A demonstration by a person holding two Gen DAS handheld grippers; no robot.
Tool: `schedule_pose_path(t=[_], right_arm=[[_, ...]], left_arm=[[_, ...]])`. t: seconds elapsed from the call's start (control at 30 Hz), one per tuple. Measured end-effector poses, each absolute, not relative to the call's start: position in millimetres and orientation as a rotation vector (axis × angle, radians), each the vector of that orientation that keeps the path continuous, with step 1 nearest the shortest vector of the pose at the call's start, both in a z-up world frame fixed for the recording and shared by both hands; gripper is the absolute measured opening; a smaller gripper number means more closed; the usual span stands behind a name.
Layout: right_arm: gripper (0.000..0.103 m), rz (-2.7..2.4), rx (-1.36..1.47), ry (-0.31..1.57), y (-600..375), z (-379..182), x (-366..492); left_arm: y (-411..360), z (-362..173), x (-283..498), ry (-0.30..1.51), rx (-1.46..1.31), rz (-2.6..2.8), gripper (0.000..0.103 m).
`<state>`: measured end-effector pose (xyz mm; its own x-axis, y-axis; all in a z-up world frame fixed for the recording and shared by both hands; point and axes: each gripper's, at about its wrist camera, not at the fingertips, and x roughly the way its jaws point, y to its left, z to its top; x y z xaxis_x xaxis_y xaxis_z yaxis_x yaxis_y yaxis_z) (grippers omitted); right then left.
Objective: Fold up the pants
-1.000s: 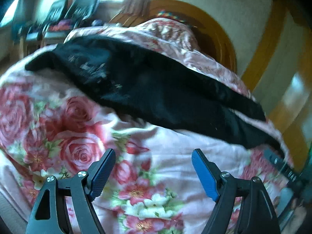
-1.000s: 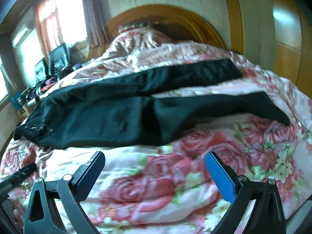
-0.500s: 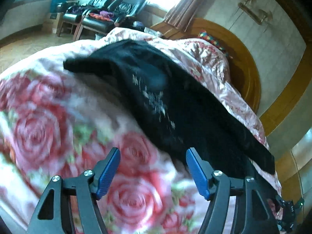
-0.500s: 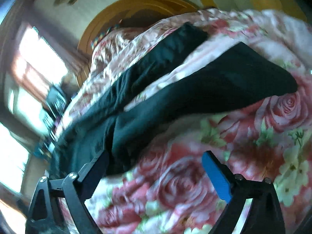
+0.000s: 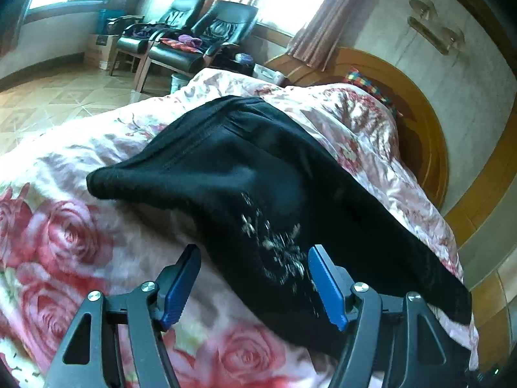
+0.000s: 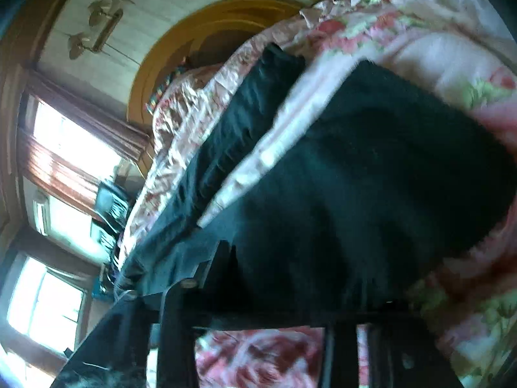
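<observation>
A: Listing item one: black pants [image 5: 258, 174], spread across the floral quilt [image 5: 64, 236], waistband end toward the armchairs [image 5: 194, 38], legs running toward the wooden headboard [image 5: 429, 135].

B: Left gripper [image 5: 253, 283]?

A: Jaws apart, holding nothing. It hovers at the near edge of the pants, the pale print on the cloth lying between the blue fingers [image 5: 326, 287].

B: Right gripper [image 6: 290, 307]?

A: Cannot tell. In the right wrist view it is dark, blurred and pressed low against the near leg of the pants [image 6: 371, 194]; the fingertips are lost against the black cloth.

B: Risks?

A: Judged only. The quilt is soft and rumpled, so either claw may pinch bedding along with trouser cloth and drag both. A left grasp at the print catches mid-panel, not an edge, and would bunch the fold. The legs lie split, a strip of quilt between them; lifting one alone leaves the halves misaligned.

B: Changes from a second ago?

A: Both grippers have closed in on the pants from over open quilt. The right view has rolled sharply and lost its clear sight of the blue finger.
</observation>
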<state>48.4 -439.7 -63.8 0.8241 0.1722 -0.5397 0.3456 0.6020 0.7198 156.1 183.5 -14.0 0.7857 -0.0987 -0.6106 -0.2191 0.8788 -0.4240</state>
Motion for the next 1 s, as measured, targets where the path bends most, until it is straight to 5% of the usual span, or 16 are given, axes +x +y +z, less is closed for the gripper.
schedule_pose_path(t=[0.2,0.27,0.3,0.4,0.57,1.0], right_arm=[[0.022,-0.092,0.877,0.63,-435,-72,49],[0.02,-0.094,0.871,0.628,-436,-75,49],[0.018,-0.097,0.871,0.627,-436,-76,49],[0.011,-0.108,0.83,0.607,-434,-70,47],[0.008,-0.134,0.679,0.512,-431,-30,39],[0.008,-0.19,0.679,0.342,-450,32,-22]], left_arm=[[190,-28,187,0.714,-0.525,0.063,0.068],[193,-35,195,0.742,-0.546,0.077,0.044],[194,-36,197,0.755,-0.555,0.069,0.024],[195,-34,201,0.786,-0.56,0.064,0.007],[188,0,183,0.687,-0.429,0.048,0.006],[254,46,81,0.556,-0.7,-0.059,0.005]])
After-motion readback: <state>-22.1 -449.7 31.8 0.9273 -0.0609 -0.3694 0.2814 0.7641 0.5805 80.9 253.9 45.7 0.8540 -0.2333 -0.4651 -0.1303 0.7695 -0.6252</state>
